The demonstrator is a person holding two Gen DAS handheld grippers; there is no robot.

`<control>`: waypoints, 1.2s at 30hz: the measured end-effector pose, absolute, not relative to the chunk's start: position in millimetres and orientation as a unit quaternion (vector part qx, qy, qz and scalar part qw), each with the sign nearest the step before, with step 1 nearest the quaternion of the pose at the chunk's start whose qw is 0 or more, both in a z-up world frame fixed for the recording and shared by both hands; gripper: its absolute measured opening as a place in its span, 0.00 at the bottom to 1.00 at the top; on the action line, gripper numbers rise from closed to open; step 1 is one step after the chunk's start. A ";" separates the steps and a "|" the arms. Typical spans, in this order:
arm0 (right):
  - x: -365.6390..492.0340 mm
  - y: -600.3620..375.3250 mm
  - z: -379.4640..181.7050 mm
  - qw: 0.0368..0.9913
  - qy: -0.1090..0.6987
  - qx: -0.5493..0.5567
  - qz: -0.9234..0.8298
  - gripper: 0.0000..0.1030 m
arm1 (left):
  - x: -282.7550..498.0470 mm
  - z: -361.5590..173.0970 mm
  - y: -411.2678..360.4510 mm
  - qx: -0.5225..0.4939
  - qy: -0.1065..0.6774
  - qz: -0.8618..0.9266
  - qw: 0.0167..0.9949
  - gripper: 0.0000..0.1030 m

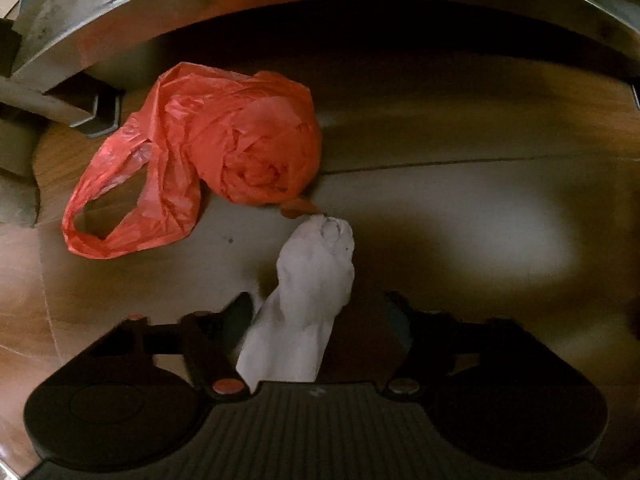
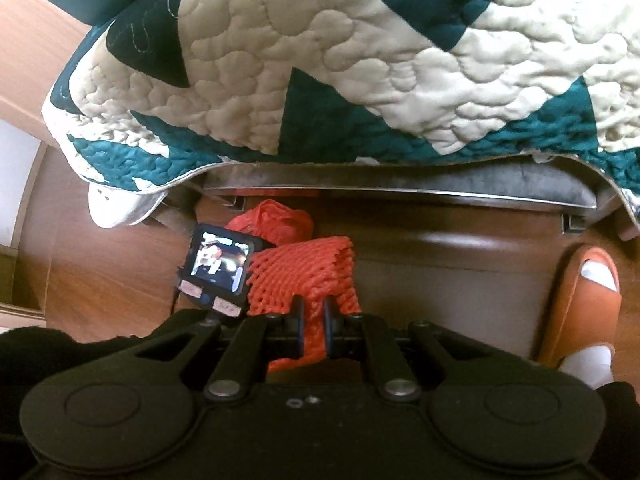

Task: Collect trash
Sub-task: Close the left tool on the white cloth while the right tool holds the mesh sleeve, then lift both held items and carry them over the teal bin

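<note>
A crumpled red plastic bag (image 1: 200,152) lies on the wooden floor under the bed edge. It also shows in the right wrist view (image 2: 276,218), partly hidden. A white crumpled tissue (image 1: 308,300) lies between the fingers of my left gripper (image 1: 320,312), whose jaws stand apart with the left finger touching it. My right gripper (image 2: 312,320) is shut on a red foam fruit net (image 2: 308,272) and holds it above the floor, near the bag. The left gripper's camera unit (image 2: 220,266) shows left of the net.
A bed frame (image 1: 280,12) with metal feet (image 1: 100,112) spans the far side. A teal and cream quilt (image 2: 340,60) hangs over the bed edge. A foot in an orange slipper (image 2: 588,292) stands at the right. A white shoe (image 2: 120,208) lies at the left.
</note>
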State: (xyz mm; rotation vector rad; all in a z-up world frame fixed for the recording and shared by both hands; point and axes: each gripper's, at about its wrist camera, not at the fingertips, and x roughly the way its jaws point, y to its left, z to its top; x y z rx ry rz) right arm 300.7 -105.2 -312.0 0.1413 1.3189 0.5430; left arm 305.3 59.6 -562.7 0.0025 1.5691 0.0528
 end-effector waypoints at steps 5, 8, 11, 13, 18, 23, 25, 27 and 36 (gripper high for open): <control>303.5 -104.3 -310.6 0.760 0.601 0.070 0.238 0.09 | 311.8 -562.2 64.3 -0.027 0.705 0.034 0.708 0.32; 305.8 -106.3 -314.4 0.760 0.605 0.074 0.224 0.09 | 316.3 -560.5 69.8 -0.043 0.712 0.050 0.699 0.24; 306.5 -108.9 -316.7 0.761 0.608 0.082 0.213 0.09 | 315.6 -550.6 77.5 -0.069 0.711 0.067 0.696 0.21; 306.6 -108.3 -315.0 0.766 0.602 0.080 0.210 0.09 | 312.6 -537.7 82.9 -0.088 0.707 0.081 0.697 0.21; 304.9 -106.8 -304.9 0.778 0.584 0.080 0.219 0.09 | 301.7 -494.7 98.6 -0.123 0.691 0.106 0.704 0.20; 302.8 -106.3 -285.1 0.794 0.554 0.084 0.237 0.09 | 285.9 -434.1 105.1 -0.142 0.663 0.124 0.724 0.20; 302.0 -107.0 -274.0 0.799 0.541 0.093 0.245 0.09 | 281.3 -406.7 107.4 -0.156 0.648 0.129 0.734 0.20; 299.4 -107.1 -261.7 0.806 0.526 0.096 0.254 0.09 | 274.8 -376.7 107.6 -0.164 0.632 0.131 0.746 0.20; 269.2 -119.7 -181.7 0.850 0.440 0.089 0.276 0.09 | 231.8 -243.4 106.7 -0.192 0.544 0.111 0.809 0.20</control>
